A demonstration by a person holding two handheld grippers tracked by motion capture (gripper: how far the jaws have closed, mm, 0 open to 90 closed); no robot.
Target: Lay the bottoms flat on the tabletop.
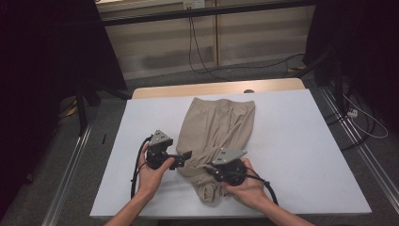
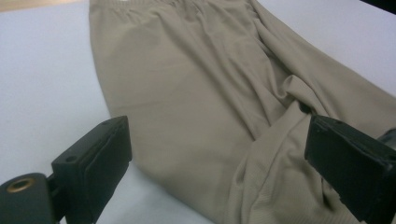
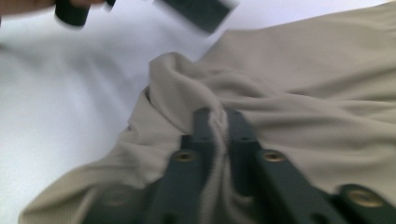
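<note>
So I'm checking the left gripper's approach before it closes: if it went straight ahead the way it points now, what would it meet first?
Most likely the beige fabric garment: the open left gripper has the cloth's edge lying between its black jaws already, on the white table. Depth is hard to judge.

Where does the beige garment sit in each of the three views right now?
High view: beige garment lies mid-table, running from the far edge toward the person.
Left gripper view: it spreads ahead from top centre to lower right, between open jaws.
Right gripper view: its fold is pinched between the jaws.
Shared landmark: the white table cover.
</note>
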